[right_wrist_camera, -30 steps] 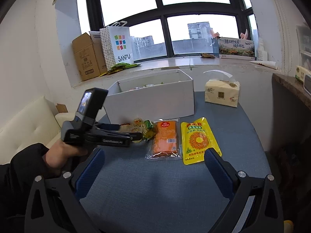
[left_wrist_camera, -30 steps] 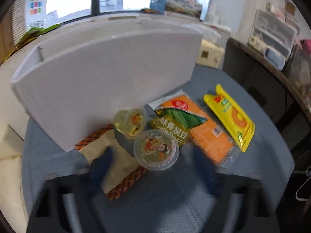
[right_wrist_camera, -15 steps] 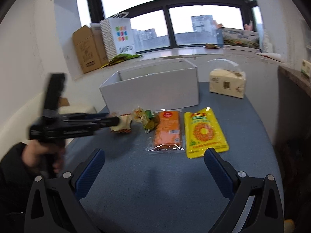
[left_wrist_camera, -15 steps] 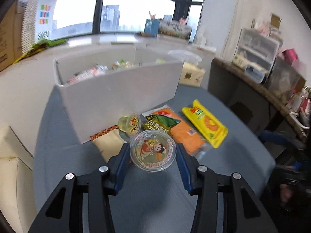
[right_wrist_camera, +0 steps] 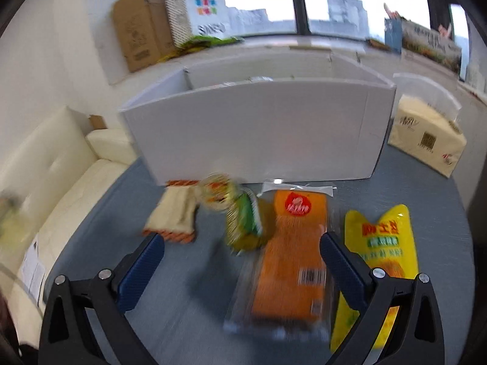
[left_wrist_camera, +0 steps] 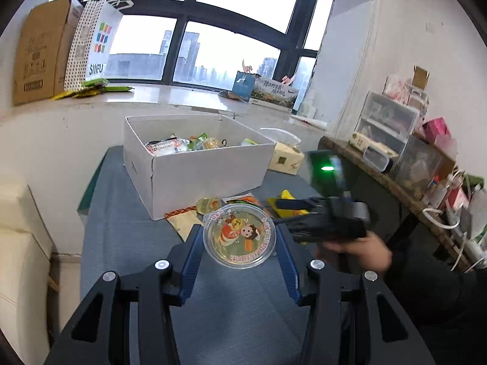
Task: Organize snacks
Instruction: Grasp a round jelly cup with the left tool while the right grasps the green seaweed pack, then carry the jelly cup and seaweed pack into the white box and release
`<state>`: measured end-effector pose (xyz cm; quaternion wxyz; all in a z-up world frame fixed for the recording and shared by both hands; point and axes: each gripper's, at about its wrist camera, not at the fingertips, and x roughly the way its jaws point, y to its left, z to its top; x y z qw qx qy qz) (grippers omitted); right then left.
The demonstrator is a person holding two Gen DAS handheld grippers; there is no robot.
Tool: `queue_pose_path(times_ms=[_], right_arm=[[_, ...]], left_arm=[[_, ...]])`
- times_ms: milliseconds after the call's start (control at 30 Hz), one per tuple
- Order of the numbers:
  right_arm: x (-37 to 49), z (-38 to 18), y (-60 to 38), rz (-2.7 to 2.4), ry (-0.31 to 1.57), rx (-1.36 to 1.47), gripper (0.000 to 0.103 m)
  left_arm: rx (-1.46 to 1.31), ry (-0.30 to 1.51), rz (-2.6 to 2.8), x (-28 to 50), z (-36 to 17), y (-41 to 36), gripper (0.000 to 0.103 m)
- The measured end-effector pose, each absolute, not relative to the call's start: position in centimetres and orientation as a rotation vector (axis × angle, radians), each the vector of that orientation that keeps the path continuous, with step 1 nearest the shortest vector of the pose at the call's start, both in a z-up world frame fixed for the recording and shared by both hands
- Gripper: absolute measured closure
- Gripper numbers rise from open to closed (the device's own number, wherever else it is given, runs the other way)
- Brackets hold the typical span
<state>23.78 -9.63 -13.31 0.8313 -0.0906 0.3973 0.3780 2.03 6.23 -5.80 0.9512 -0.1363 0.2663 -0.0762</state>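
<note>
My left gripper (left_wrist_camera: pixel 239 245) is shut on a round clear jelly cup (left_wrist_camera: pixel 239 234) with a cartoon lid, held above the blue table short of the white box (left_wrist_camera: pixel 194 164), which holds several snacks. My right gripper (right_wrist_camera: pixel 242 248) is open and empty, low over the table above the orange packet (right_wrist_camera: pixel 292 261) and the green packet (right_wrist_camera: pixel 243 222). A small jelly cup (right_wrist_camera: pixel 214 193), a tan packet (right_wrist_camera: pixel 175 213) and a yellow pouch (right_wrist_camera: pixel 382 255) lie in front of the box (right_wrist_camera: pixel 258 130). The right gripper also shows in the left wrist view (left_wrist_camera: pixel 281 211).
A tissue pack (right_wrist_camera: pixel 426 143) sits right of the box. A cream sofa (right_wrist_camera: pixel 45 188) borders the table on the left. Cardboard boxes and a paper bag (left_wrist_camera: pixel 94 48) stand on the window sill. Storage drawers (left_wrist_camera: pixel 386 124) line a counter at right.
My left gripper closed on the big jelly cup and lifted it off the table. My right gripper moved forward and down toward the packets.
</note>
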Motion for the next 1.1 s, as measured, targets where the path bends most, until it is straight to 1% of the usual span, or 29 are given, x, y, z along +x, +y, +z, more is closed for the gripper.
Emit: queue_pose_path(times_ms=[33,67,100,133,267,400,533,667,800,967,1100], right_arm=[[24.3,-13.6,-9.1,0.796,0.849,-0.204,0.002],[24.6,-13.9,-8.6,0.793,0.854,-0.224,0.016],[24.7,-14.2,-8.3,0.793,0.86,-0.24,0.048],[25.0,-14.9,-7.7,0.777,0.89,-0.274,0.069],[24.9,-14.8,-8.3,0.785,0.894,-0.225,0.072],[23.7,-13.0,-10.7,0.823,0.844,-0.125,0.072],[22.3,-10.1,-13.0,0.85,0.776,-0.052,0.072],[22.6,-6.5,-14.2,0.859,0.705,-0.015,0.072],[24.1,-3.7,-14.0,0.847,0.661,0.025,0.072],[28.2,-0.5,-12.3,0.811,0.615,0.038,0.072],[32.3,0.3,-10.3,0.778,0.63,0.038,0.072]], left_arm=[[-0.282,0.534,-0.156,1.9,-5.7,6.4,0.051],[-0.28,0.535,-0.155,1.8,-5.7,6.4,0.051],[-0.28,0.537,-0.151,1.8,-5.8,6.5,0.051],[-0.285,0.54,-0.151,1.8,-5.9,6.5,0.051],[-0.299,0.547,-0.142,1.8,-6.3,7.1,0.051],[-0.322,0.54,-0.14,2.3,-6.3,7.7,0.051],[-0.321,0.529,-0.137,3.6,-5.6,7.6,0.051],[-0.288,0.485,-0.143,5.9,-3.3,7.4,0.051],[-0.315,0.461,-0.144,10.0,-1.3,8.7,0.051],[-0.313,0.462,-0.094,16.0,-0.2,11.5,0.051],[-0.276,0.497,-0.058,20.8,-0.3,12.9,0.051]])
